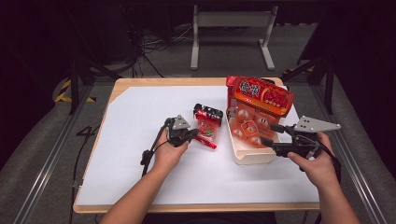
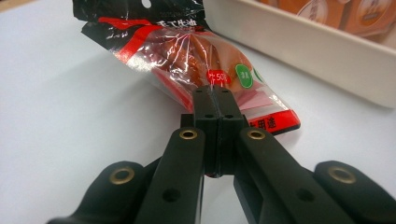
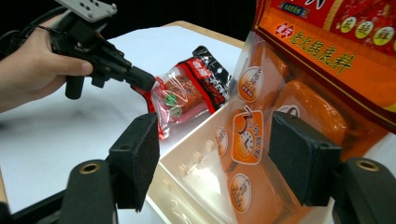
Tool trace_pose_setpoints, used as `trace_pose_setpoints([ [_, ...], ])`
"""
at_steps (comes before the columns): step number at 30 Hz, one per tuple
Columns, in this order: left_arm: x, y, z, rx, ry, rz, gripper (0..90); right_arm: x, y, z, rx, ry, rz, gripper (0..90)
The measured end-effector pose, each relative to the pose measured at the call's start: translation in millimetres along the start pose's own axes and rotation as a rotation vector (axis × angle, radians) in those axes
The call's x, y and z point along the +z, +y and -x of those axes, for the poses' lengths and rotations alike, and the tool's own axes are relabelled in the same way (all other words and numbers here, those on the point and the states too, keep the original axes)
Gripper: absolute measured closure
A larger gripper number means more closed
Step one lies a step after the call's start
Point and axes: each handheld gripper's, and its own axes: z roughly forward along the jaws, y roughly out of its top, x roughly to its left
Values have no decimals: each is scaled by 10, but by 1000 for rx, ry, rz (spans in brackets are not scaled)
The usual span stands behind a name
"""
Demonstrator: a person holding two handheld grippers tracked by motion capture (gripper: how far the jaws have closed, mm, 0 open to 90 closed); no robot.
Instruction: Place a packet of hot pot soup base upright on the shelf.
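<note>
- Dark floor and stands ring the table (image 1: 140,186), its white sheet keeping things easy to see.
- Left of the tray (image 1: 252,156) lies the small red sausage packet (image 1: 207,125), its near edge pinched by the left gripper (image 1: 192,135), jaws fully shut on it, likely for lifting into the tray.
- Leaning in the tray, the big orange pouch (image 1: 257,109) stands propped; the right gripper (image 1: 268,135) straddles the tray's near corner, jaws wide, apparently steadying it.

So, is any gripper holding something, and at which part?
Left gripper pinches the sausage packet at its lower sealed edge. Right gripper is open, holding nothing.
</note>
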Motion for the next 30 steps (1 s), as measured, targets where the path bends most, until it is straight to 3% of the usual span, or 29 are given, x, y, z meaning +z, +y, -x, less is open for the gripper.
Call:
trace_pose_setpoints([
  [11, -340, 84, 102, 17, -44, 104, 900, 97, 39, -56, -2, 33, -3, 347],
  [19, -591, 138, 234, 39, -61, 180, 900, 204, 108, -116, 51, 87, 5, 434],
  [30, -812, 174, 433, 70, -99, 252, 900, 361, 250, -181, 70, 122, 40, 426],
])
